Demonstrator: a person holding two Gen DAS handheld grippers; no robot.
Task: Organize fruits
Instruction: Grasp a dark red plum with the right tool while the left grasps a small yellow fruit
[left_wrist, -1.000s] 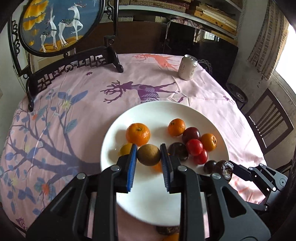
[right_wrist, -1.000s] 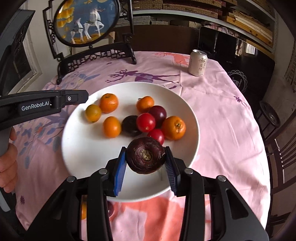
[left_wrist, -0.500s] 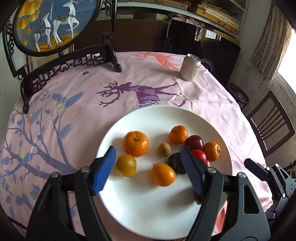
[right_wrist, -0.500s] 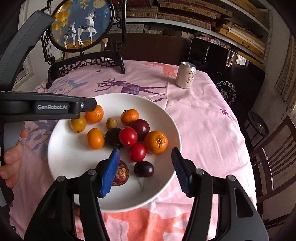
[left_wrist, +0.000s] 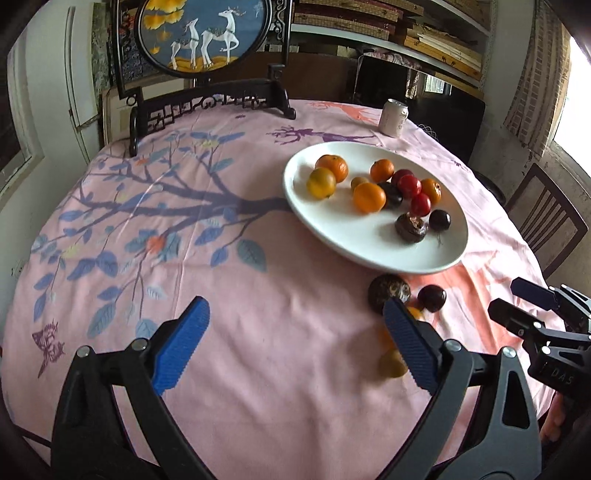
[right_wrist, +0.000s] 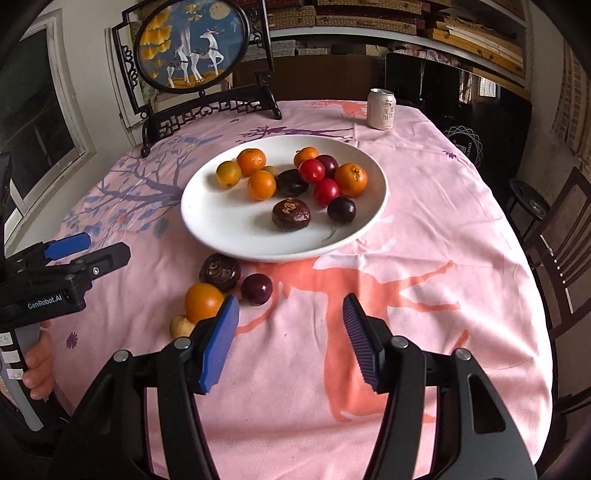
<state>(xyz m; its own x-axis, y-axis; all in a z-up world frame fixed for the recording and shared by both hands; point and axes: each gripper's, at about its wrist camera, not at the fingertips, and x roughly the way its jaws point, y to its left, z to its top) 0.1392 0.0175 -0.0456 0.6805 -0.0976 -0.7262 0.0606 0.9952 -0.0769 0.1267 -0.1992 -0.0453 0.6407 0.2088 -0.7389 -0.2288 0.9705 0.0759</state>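
Right wrist: four fruits (right_wrist: 221, 273) off plate (right_wrist: 225, 236)

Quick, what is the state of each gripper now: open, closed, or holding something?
Left gripper: jaws opening wide, nothing between them, only tablecloth below.
Right gripper: open, holding nothing.

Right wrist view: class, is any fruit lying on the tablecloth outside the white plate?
Yes: an orange, a dark plum and a brown wrinkled fruit lie on the tablecloth before the white plate.
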